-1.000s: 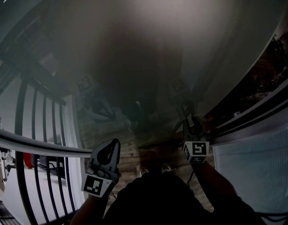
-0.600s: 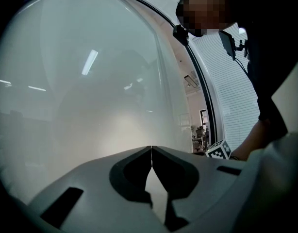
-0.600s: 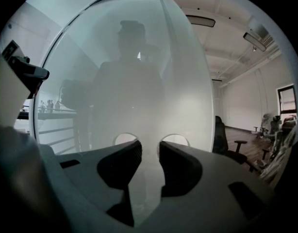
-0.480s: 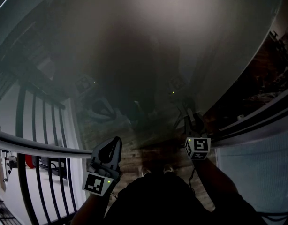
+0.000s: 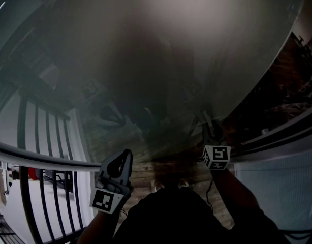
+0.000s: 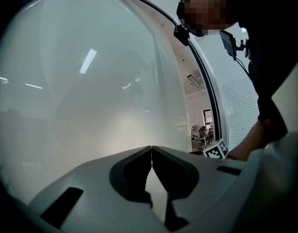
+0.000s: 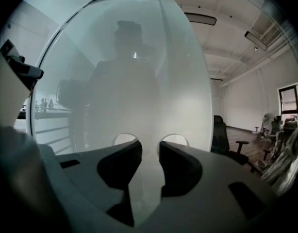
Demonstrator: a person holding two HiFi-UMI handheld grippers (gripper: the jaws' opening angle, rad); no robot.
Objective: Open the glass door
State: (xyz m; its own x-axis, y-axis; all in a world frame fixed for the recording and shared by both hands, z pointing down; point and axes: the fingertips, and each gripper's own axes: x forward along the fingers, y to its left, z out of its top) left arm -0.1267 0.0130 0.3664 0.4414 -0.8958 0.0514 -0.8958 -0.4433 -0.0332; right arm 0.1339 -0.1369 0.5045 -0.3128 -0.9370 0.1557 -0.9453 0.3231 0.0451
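Frosted across the whole view, the glass door (image 5: 161, 44) is met near its edge by the right gripper (image 5: 210, 128), part-open on nothing and now shifted slightly rightward, the left gripper (image 5: 124, 157) is kept closed and empty, and the opening is judged barely begun.

- No words, brand names or numbers can be read in any of the three views
- The only printed signs are black-and-white square patterns, not letters: one on the left gripper's marker cube (image 5: 105, 201), one on the right gripper's marker cube (image 5: 217, 156)
- The right gripper's marker cube (image 6: 216, 150) shows the same kind of pattern in the left gripper view
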